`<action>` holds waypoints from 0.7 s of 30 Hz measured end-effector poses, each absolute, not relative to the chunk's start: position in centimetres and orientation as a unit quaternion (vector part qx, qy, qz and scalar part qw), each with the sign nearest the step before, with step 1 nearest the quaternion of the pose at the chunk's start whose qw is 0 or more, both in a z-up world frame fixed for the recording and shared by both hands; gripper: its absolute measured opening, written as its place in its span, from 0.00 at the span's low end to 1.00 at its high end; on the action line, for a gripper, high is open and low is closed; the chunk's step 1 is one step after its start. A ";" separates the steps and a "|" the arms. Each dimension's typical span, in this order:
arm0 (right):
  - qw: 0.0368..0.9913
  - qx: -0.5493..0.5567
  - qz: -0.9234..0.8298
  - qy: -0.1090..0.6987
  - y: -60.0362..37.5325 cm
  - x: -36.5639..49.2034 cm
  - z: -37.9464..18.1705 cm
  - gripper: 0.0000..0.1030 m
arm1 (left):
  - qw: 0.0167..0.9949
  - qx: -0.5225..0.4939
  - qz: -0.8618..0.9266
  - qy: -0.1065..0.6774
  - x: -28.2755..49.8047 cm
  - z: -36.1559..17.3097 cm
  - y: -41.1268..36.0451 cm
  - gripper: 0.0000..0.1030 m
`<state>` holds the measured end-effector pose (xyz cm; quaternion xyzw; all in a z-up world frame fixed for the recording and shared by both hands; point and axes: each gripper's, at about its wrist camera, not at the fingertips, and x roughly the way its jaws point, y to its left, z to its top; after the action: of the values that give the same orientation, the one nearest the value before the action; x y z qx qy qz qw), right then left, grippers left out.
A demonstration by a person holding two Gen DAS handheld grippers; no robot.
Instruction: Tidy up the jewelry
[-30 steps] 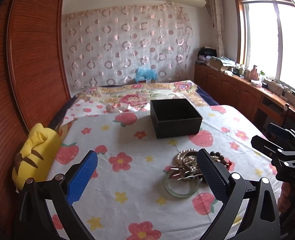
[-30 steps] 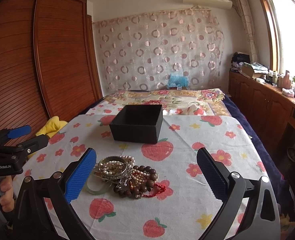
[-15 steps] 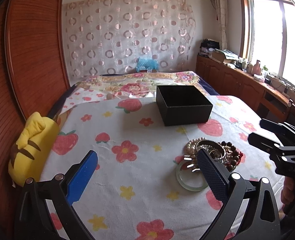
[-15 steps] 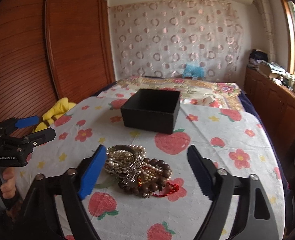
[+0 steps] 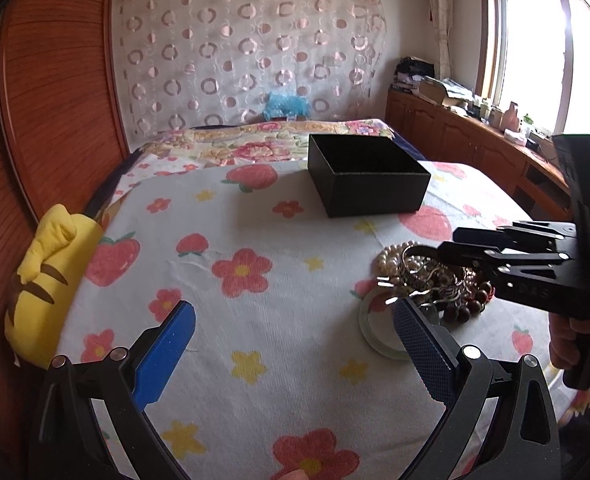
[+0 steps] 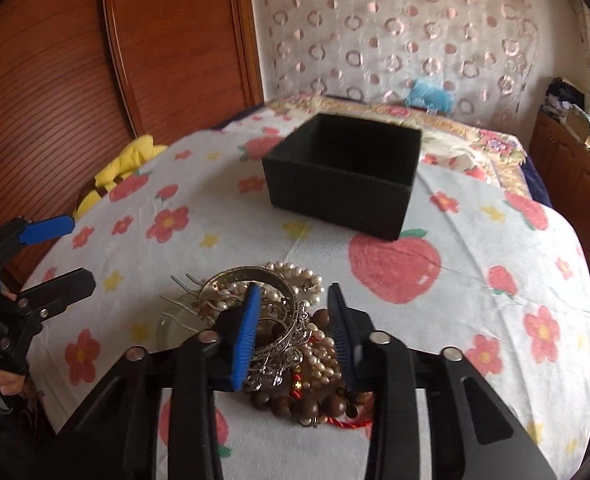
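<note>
No legible writing; my right hand-held gripper (image 6: 295, 320) is closing around the silver bangles (image 6: 271, 312) atop the jewelry pile (image 6: 291, 360) on the bed (image 6: 475, 320); my left hand-held gripper (image 5: 295, 328) spread, empty; black box (image 6: 343, 176) beyond.

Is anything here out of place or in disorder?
Yes: the jewelry lies in one tangled heap on the bedsheet, bangles, pearls and wooden beads mixed, while the black box beyond it shows nothing inside. The right gripper is closing over the heap.
</note>
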<state>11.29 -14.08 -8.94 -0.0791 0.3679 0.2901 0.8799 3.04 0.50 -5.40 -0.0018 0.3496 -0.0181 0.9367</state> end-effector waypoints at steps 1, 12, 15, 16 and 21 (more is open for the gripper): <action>0.876 -0.079 0.293 0.374 -13.9 11.5 -9.1 0.32 | 0.936 -0.002 -0.019 0.352 3.1 -5.5 0.3 0.93; 0.868 -0.089 0.306 0.381 -14.2 11.3 -9.1 0.05 | 0.930 0.007 -0.041 0.364 3.9 -6.5 -0.9 0.93; 0.873 -0.089 0.305 0.371 -14.8 10.9 -8.6 0.04 | 0.930 0.012 -0.050 0.365 4.3 -6.4 -1.3 0.93; 0.877 -0.091 0.301 0.364 -15.0 10.7 -8.4 0.04 | 0.929 0.011 -0.055 0.365 4.5 -6.4 -1.4 0.93; 0.892 -0.091 0.286 0.339 -16.6 10.1 -7.2 0.04 | 0.927 -0.003 -0.084 0.365 5.3 -6.1 -1.8 0.91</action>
<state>10.06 -16.56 -7.18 -0.0908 0.3390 0.2864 0.8915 5.27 -1.79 -6.12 -0.0028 0.3650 -0.0839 0.9272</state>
